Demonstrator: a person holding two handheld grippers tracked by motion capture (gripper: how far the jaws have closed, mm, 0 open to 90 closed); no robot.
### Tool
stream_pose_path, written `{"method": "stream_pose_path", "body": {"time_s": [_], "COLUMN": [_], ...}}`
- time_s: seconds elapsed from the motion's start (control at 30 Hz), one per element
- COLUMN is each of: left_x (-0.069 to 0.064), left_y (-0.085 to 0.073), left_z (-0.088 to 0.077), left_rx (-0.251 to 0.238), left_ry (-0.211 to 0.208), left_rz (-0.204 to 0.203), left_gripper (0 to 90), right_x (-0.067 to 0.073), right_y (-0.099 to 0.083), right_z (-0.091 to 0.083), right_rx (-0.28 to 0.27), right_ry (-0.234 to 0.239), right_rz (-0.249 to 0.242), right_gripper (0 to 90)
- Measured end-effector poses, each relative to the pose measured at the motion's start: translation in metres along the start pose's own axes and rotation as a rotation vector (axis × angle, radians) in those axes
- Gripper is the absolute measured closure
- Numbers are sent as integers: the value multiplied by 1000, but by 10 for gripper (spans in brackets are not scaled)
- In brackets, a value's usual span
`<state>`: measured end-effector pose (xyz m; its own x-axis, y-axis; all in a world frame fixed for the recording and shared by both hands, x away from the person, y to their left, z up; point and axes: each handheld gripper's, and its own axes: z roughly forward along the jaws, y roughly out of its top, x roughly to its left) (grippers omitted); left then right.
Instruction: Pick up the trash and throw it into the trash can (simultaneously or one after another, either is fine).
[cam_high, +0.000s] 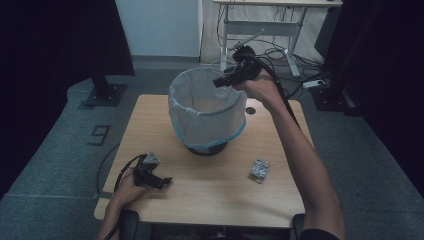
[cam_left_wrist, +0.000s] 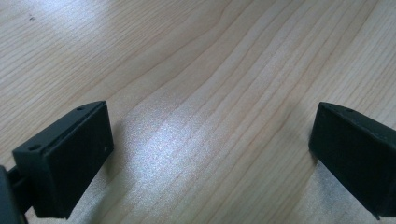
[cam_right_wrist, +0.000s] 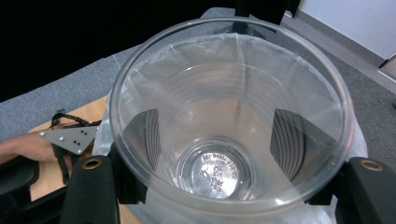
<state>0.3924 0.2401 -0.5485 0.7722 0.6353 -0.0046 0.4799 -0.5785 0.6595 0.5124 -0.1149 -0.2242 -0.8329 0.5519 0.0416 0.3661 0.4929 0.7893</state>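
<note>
Clear cup (cam_right_wrist: 229, 140) clamped in right gripper (cam_right_wrist: 229, 186), seen close.

A small crumpled silvery wrapper (cam_high: 259, 169) lies on the light wooden counter (cam_high: 210, 195) toward its right edge, well apart from everything else. A dark round grommet hole (cam_high: 250, 110) sits near the counter's far right corner. Beyond the far edge, a white-framed desk (cam_high: 280, 27) stands over tangled cables (cam_high: 280, 50) on grey carpet (cam_high: 60, 150).
</note>
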Motion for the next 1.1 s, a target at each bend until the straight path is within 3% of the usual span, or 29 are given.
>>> {"method": "stream_pose_path", "body": {"time_s": [0.3,0.57,0.97,1.1], "left_x": [0,1,1,1], "left_y": [0,0,0,0], "left_z": [0,0,0,0], "left_rx": [0,0,0,0], "left_ry": [-2,-4,-4,-5], "left_rz": [1,3,5,5], "left_gripper": [0,0,0,0], "right_x": [0,-5,-11,-13], "right_y": [14,17,13,10], "right_z": [27,62,98,105], "right_rx": [13,48,128,178], "right_ry": [-2,-10,-32,-40], "right_rz": [-14,-15,-14,-9], "right_gripper": [324,323,315,302]}}
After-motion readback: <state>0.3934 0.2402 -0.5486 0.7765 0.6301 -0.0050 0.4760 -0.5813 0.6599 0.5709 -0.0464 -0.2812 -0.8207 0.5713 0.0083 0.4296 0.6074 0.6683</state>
